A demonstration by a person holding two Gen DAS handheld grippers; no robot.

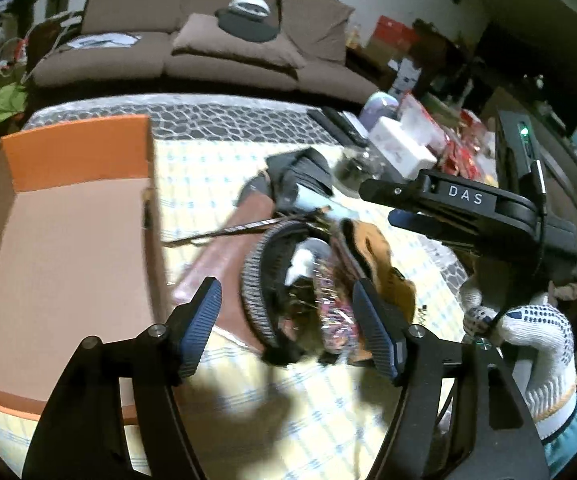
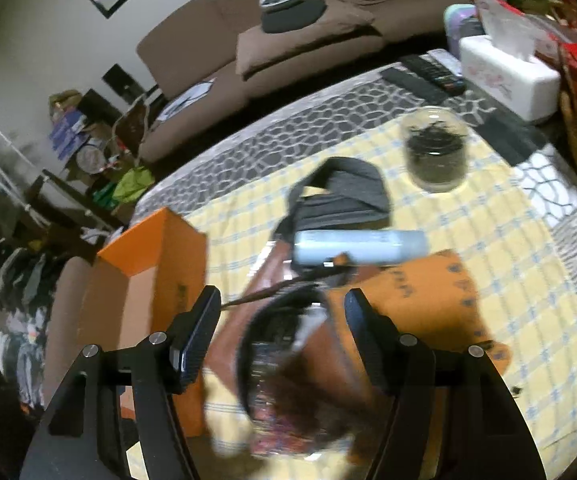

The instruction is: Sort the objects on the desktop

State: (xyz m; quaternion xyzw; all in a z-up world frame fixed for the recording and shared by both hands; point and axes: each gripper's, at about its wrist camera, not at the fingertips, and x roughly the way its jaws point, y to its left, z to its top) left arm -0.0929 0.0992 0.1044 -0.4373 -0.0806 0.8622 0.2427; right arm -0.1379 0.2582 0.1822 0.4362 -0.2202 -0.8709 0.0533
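Note:
A heap of small objects lies mid-table: a grey ribbed headband [image 1: 254,276], a sparkly pink hair tie [image 1: 334,320], a tan leather pouch [image 1: 372,248], a brown wallet [image 1: 224,252], a light-blue tube [image 2: 358,246] and dark folded cloth [image 2: 344,196]. An open orange box [image 1: 72,264] stands left of the heap and also shows in the right wrist view [image 2: 148,288]. My left gripper [image 1: 286,304] is open, its jaws either side of the headband. My right gripper [image 2: 282,312] is open above the heap; it also shows in the left wrist view [image 1: 380,200].
A glass jar of dark leaves [image 2: 436,152], a white tissue box [image 2: 508,76] and remote controls [image 2: 428,72] stand at the table's far side. A brown sofa [image 1: 192,40] is beyond the table. Red packets [image 1: 460,152] crowd the right edge.

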